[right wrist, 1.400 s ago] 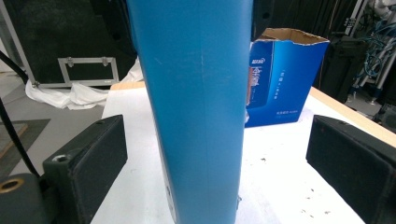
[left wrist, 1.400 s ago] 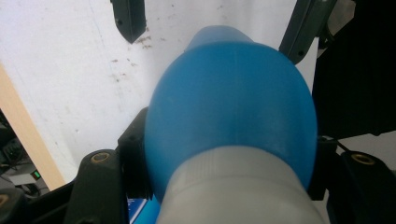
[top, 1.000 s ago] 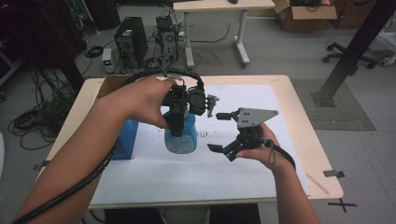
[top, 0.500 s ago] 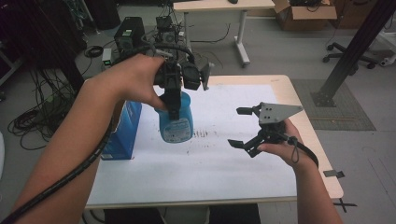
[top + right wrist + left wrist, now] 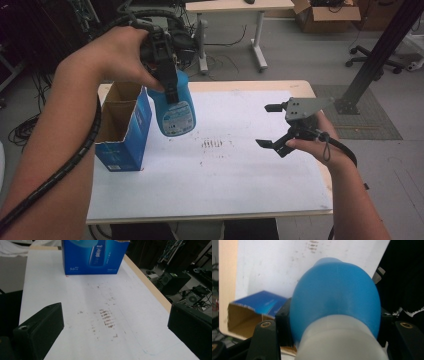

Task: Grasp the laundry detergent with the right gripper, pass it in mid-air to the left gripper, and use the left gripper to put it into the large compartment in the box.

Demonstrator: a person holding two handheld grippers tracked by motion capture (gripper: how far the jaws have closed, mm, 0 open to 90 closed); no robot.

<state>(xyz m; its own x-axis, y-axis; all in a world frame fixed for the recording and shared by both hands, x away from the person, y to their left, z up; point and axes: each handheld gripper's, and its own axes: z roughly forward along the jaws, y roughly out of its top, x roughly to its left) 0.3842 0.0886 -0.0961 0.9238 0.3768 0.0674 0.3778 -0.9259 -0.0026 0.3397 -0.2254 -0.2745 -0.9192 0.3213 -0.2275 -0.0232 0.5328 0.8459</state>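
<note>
Left gripper [image 5: 170,82] raised above the far-left part of the counter [image 5: 300,200], jaws pinching the upper part of a blue bottle [image 5: 175,112]; bottle hanging clear of the surface, just right of the box [image 5: 127,135] and not touching it in the high view. In the left gripper view, bottle [image 5: 334,300] seen from above between the two black jaws, pale cap nearest the camera, box [image 5: 257,307] below and to one side.

Blue cardboard box standing at the left edge of the counter, top flaps open, brown interior exposed; near and left walls close to the counter's left edge.

Right gripper [image 5: 272,125] held over the right part of the counter, jaws spread wide, nothing between them; in the right gripper view [image 5: 115,330], jaws far apart either side of a rust-coloured smear [image 5: 106,317] on the white sheet.

Broad open stretch of white surface between bottle and right gripper, and across the whole near half. Wooden counter rim exposed along the far and right edges.
</note>
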